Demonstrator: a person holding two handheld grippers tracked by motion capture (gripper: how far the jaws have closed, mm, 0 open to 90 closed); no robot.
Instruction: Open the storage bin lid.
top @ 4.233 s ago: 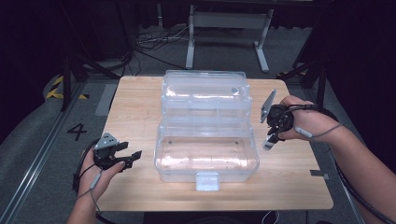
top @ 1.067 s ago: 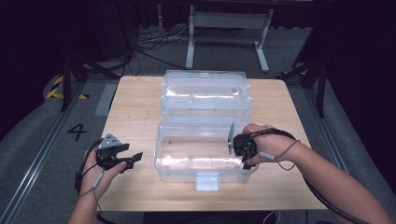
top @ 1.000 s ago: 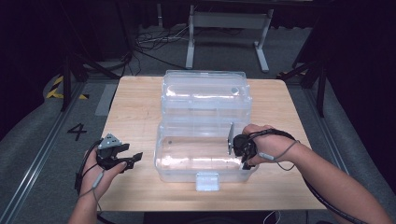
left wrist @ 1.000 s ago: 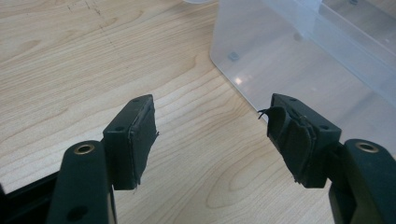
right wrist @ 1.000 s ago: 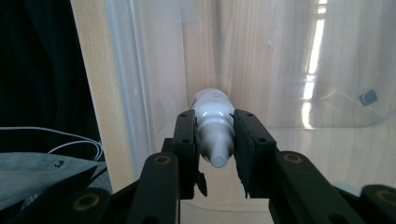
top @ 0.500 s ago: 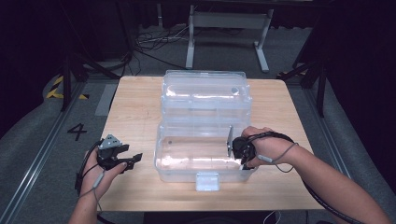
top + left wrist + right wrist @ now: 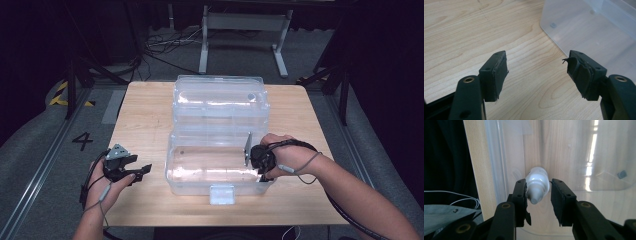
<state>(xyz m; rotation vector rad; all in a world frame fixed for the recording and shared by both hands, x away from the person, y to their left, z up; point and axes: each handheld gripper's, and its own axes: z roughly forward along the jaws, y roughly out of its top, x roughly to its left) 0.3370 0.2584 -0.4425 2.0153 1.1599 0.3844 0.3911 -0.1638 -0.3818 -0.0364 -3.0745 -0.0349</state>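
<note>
A clear plastic box (image 7: 195, 186) stands open on the wooden table, its lid (image 7: 218, 100) folded back behind it. My right gripper (image 7: 256, 161) reaches into the box's right end. In the right gripper view a small white bottle (image 7: 537, 182) sits between the pads of that gripper (image 7: 538, 187), cap toward the camera, close to the box wall (image 7: 496, 170). The jaws have just been opening: the left pad still touches the bottle and a thin gap shows at the right pad. My left gripper (image 7: 142, 169) hovers open and empty over the table, left of the box (image 7: 586, 27).
A white latch (image 7: 222, 194) sticks out from the box's front wall. Bare wood (image 7: 145, 115) lies left of the box. The table edge runs close behind my left hand. Cables and a metal stand (image 7: 240, 30) are on the floor beyond the table.
Since the earliest frame my right gripper has moved from beside the box's right side into its front half. Over the last second both hands have stayed put.
</note>
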